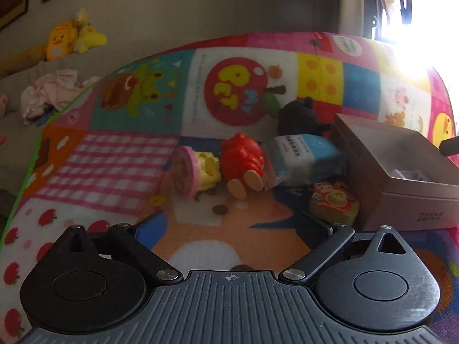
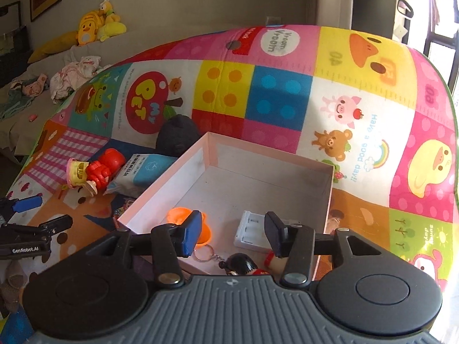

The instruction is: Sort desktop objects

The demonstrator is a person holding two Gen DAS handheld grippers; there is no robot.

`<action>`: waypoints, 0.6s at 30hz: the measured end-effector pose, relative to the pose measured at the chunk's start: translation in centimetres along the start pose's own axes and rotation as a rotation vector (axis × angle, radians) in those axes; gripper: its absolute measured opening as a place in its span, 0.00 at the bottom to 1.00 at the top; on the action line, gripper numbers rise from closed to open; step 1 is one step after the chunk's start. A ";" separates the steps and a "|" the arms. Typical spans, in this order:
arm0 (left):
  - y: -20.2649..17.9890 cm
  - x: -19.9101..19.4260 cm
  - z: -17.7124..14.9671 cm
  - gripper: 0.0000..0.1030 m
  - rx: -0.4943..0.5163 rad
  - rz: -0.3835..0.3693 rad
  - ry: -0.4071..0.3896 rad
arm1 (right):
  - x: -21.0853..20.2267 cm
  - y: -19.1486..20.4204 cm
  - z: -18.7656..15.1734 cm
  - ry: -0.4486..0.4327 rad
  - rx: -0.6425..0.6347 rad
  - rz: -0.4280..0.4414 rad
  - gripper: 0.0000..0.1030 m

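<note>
In the right wrist view my right gripper (image 2: pixel 232 238) hovers open over the near end of a pink cardboard box (image 2: pixel 269 154). Nothing sits between its pads. Under it in the box lie a black-haired doll keychain (image 2: pixel 241 263), an orange cup (image 2: pixel 179 215) and a white battery case (image 2: pixel 251 229). My left gripper (image 1: pixel 235 226) is open wide above the play mat, empty. Ahead of it lie a pink-and-yellow toy (image 1: pixel 195 172), a red toy figure (image 1: pixel 243 163), a blue-and-white packet (image 1: pixel 304 157), a black plush (image 1: pixel 301 114) and a small yellow toy camera (image 1: pixel 334 203) beside the box (image 1: pixel 401 197).
A colourful patchwork play mat (image 2: pixel 358 114) covers the surface. The left gripper (image 2: pixel 43 213) shows at the left edge of the right wrist view. Behind the mat, a sofa holds yellow plush toys (image 2: pixel 94 27) and crumpled clothes (image 2: pixel 74 74).
</note>
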State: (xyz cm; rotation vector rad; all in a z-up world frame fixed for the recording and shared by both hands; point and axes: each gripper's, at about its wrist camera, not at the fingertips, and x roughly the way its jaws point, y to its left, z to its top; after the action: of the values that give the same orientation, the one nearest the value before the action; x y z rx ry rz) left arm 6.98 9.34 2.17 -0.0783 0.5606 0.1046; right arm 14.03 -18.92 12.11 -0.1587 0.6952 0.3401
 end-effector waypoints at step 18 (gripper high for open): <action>4.5 0.2 -0.6 0.99 -0.230 -0.066 -0.002 | 15.9 10.1 10.0 0.207 0.064 0.040 0.44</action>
State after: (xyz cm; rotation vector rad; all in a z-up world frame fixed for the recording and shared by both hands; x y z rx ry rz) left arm 6.29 13.78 1.40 -0.3198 0.5421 0.1040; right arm 27.82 -2.94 9.03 -0.1203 0.9134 0.3420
